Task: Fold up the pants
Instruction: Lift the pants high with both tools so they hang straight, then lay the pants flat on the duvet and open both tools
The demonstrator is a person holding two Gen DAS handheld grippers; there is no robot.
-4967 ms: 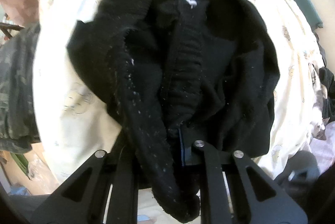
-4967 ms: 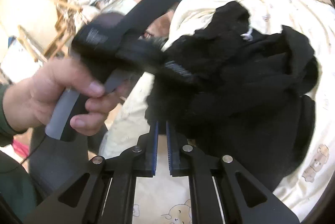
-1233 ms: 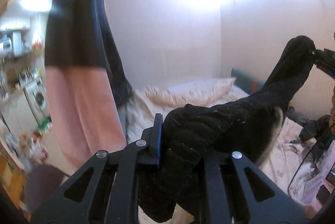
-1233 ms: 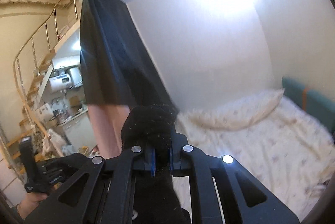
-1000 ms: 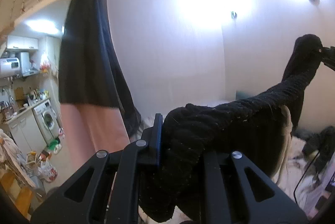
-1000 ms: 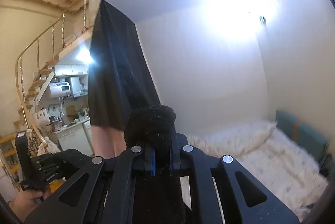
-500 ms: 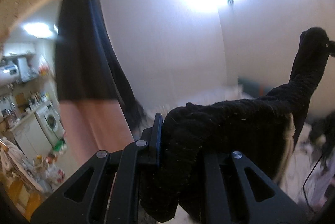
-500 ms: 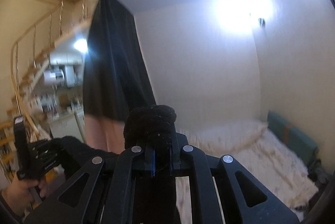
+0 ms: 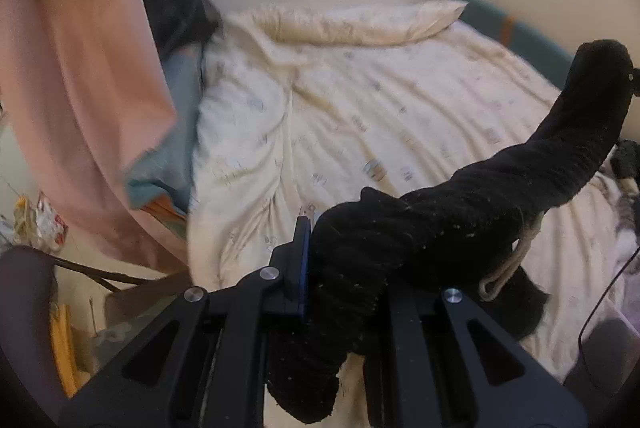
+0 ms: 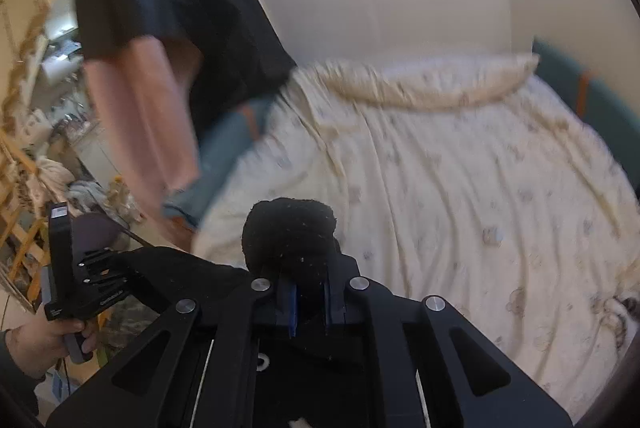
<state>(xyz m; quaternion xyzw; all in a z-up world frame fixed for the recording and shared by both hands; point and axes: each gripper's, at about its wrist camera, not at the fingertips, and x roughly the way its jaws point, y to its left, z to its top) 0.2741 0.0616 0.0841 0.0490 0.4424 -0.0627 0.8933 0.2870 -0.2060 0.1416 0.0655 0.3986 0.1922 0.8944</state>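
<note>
Black fleece pants, soft, thick and floppy, strung by the waistband above the bed between left claw and right claw, both clamped on bunched fabric; best gripped at waistband corners, sagging toward 6 o'clock.

A bunched fold of black pants is clamped between the blue-padded jaws of the right gripper. To the left of the jaws, the left gripper is held by a hand, with black cloth stretched toward it. Beyond the jaws, a cream duvet is spread over a bed.
</note>
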